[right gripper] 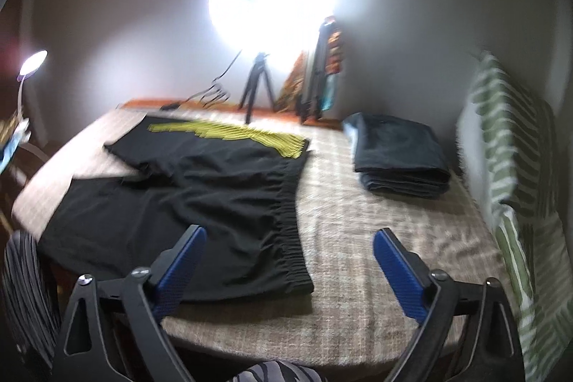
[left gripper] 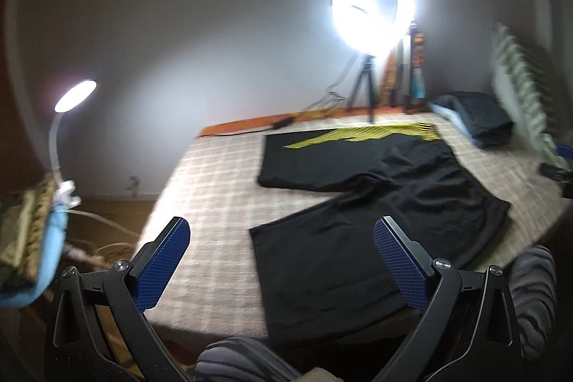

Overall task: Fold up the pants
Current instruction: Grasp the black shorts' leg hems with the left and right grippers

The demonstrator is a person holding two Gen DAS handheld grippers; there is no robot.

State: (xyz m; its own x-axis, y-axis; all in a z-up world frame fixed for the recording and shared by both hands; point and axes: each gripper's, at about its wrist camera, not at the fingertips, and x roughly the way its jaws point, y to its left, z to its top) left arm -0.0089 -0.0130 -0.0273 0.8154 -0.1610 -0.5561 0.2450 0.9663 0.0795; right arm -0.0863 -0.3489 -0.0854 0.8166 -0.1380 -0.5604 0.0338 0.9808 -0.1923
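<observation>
Black shorts with a yellow striped side panel (left gripper: 376,188) lie spread flat on a checked beige bed cover (left gripper: 215,188), legs to the left, elastic waistband to the right. My left gripper (left gripper: 283,235) is open and empty, held above the near leg's hem. In the right wrist view the shorts (right gripper: 200,188) fill the left half, with the waistband (right gripper: 290,235) running down the middle. My right gripper (right gripper: 290,249) is open and empty, above the near end of the waistband.
A folded dark garment stack (right gripper: 397,153) lies at the far right of the bed (right gripper: 358,274). A green-striped pillow (right gripper: 508,167) lines the right edge. A bright ring light on a tripod (left gripper: 372,17) stands at the back. A small lamp (left gripper: 71,99) is left.
</observation>
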